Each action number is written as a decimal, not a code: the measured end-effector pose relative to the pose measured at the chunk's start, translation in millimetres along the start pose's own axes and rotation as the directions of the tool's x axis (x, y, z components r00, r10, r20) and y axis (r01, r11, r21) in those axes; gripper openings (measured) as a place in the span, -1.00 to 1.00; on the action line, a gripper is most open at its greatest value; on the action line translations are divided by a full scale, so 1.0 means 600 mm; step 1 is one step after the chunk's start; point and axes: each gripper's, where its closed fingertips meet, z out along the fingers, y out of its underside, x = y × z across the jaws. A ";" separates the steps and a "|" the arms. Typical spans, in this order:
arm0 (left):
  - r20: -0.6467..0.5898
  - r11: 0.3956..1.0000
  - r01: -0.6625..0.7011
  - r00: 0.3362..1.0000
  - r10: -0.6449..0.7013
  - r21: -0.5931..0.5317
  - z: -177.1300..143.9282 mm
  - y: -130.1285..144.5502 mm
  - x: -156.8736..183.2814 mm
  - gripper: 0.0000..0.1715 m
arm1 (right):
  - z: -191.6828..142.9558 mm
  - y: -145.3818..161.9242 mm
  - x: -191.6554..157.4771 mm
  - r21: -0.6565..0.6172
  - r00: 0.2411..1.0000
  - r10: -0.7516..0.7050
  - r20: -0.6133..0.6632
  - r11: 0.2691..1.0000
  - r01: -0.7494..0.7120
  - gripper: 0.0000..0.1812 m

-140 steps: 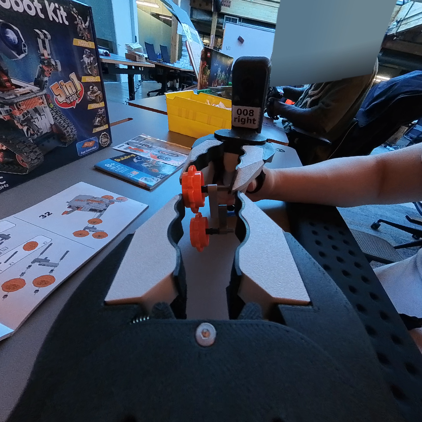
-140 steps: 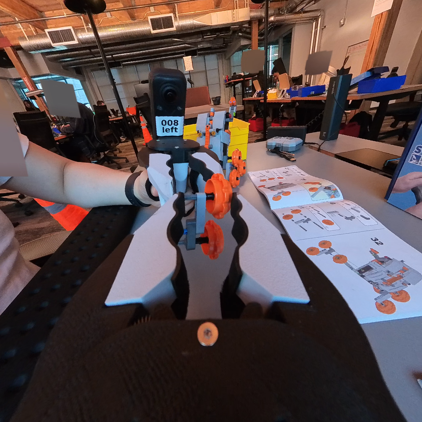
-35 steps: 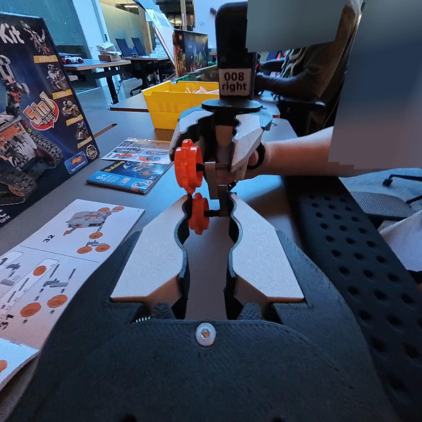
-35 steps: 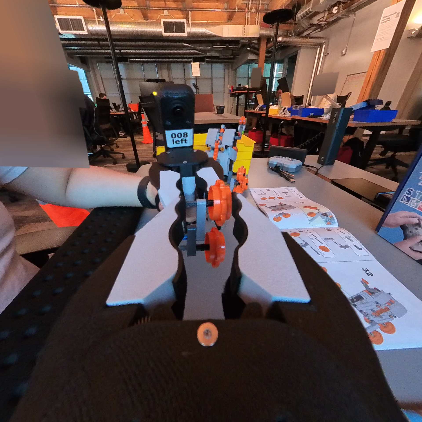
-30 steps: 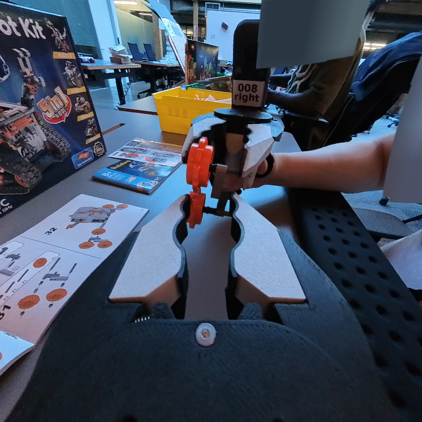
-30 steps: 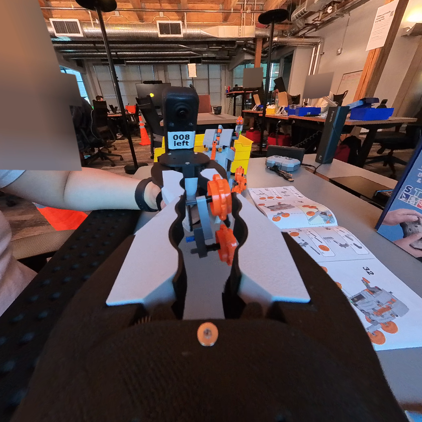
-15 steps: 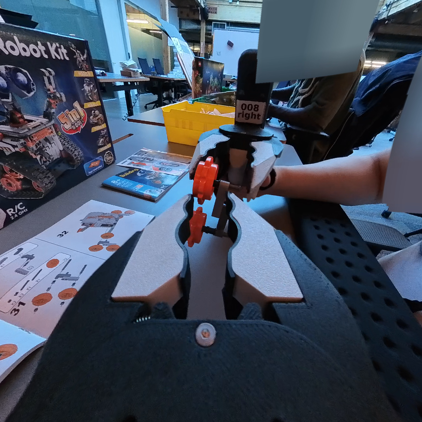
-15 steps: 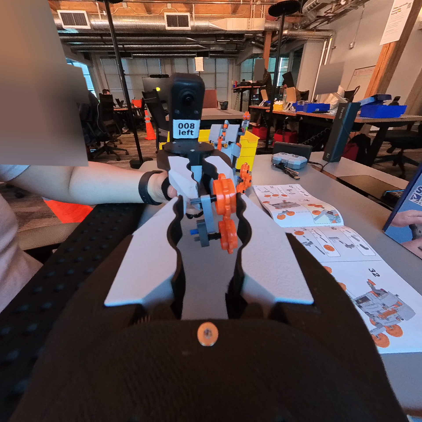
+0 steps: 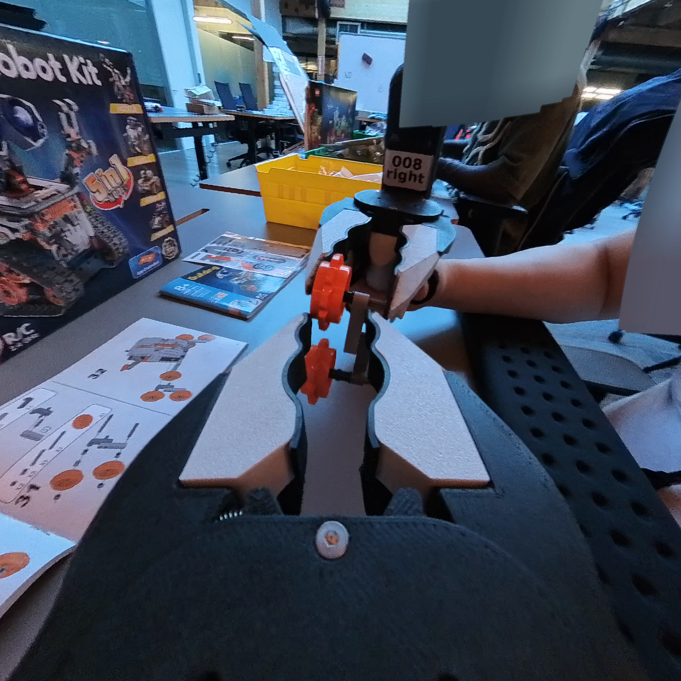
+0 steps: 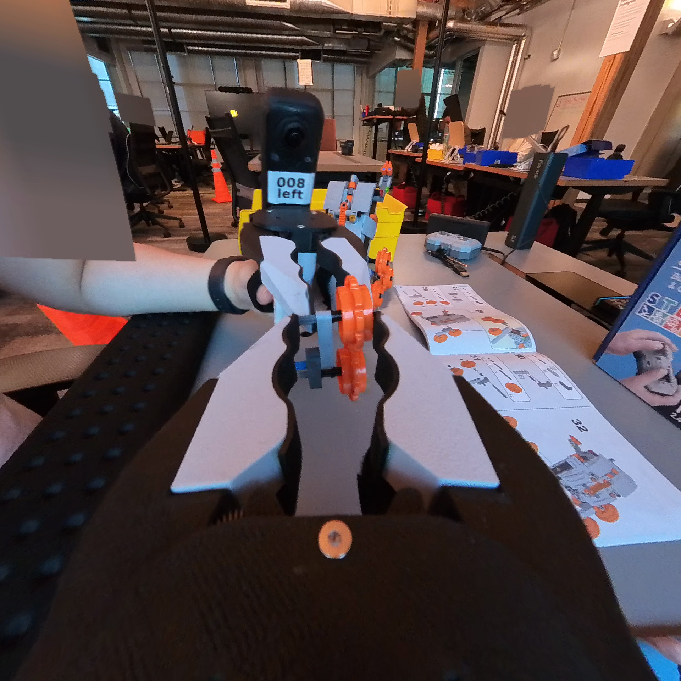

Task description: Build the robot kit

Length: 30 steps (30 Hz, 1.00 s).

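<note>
A small gear assembly is held above the table: a grey beam (image 9: 356,331) with two black axles, a large orange gear (image 9: 329,291) on top and a smaller orange gear (image 9: 318,370) below. My left gripper (image 9: 337,324) and my right gripper (image 10: 335,324) face each other tip to tip, and both are shut on this assembly. In the right wrist view the large gear (image 10: 355,320) sits between my fingertips, with the small gear (image 10: 350,372) and beam (image 10: 326,342) just below. The opposite gripper shows in each view: the right one (image 9: 355,302) and the left one (image 10: 324,306).
An open instruction booklet (image 9: 110,387) (image 10: 516,387) lies on the table beside the grippers. A kit box (image 9: 73,184), two thin booklets (image 9: 236,280) and a yellow bin (image 9: 306,191) stand farther off. A part-built grey and orange model (image 10: 353,210), a grey controller (image 10: 453,245) and a blue box (image 10: 648,350) are also there. Only a small space, under 4 cm, lies between the two pairs of fingers.
Over the last second the beam with the small gear swung from a tilt back to nearly upright between the fingers. Both grippers shifted slightly and stayed shut on the assembly.
</note>
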 end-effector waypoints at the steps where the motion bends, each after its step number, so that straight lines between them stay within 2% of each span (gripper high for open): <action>1: -0.041 1.000 0.025 0.999 -0.024 0.007 -0.002 -0.001 0.006 -0.64 | 0.000 -0.001 -0.002 0.002 1.000 0.003 0.008 1.000 -0.003 -0.56; 3: -0.111 0.995 0.090 0.990 -0.086 0.032 -0.007 -0.006 0.013 -0.62 | 0.000 -0.004 -0.007 0.012 1.000 0.005 0.024 1.000 -0.005 -0.57; 6: -0.158 0.991 0.117 0.982 -0.106 0.058 -0.008 -0.012 0.021 -0.45 | -0.001 -0.005 -0.005 0.012 1.000 -0.008 0.011 1.000 0.008 -0.56; 8: -0.104 0.998 0.061 0.993 -0.057 0.034 -0.002 -0.007 0.018 -0.46 | -0.002 -0.002 -0.002 0.003 1.000 -0.020 -0.001 1.000 0.020 -0.56; 11: 0.025 0.996 -0.094 0.995 0.094 0.004 0.005 -0.001 0.006 -0.47 | -0.001 0.004 0.007 -0.011 1.000 -0.006 -0.020 1.000 0.005 -0.57; 14: 0.064 0.987 -0.157 0.985 0.158 -0.021 0.007 0.004 0.002 -0.50 | 0.000 0.000 0.007 0.013 1.000 0.022 -0.005 1.000 -0.022 -0.57; 30: -0.027 0.999 0.004 1.000 -0.003 0.043 0.005 -0.008 0.012 -0.45 | -0.001 0.003 0.002 0.031 1.000 0.006 0.009 1.000 -0.006 -0.57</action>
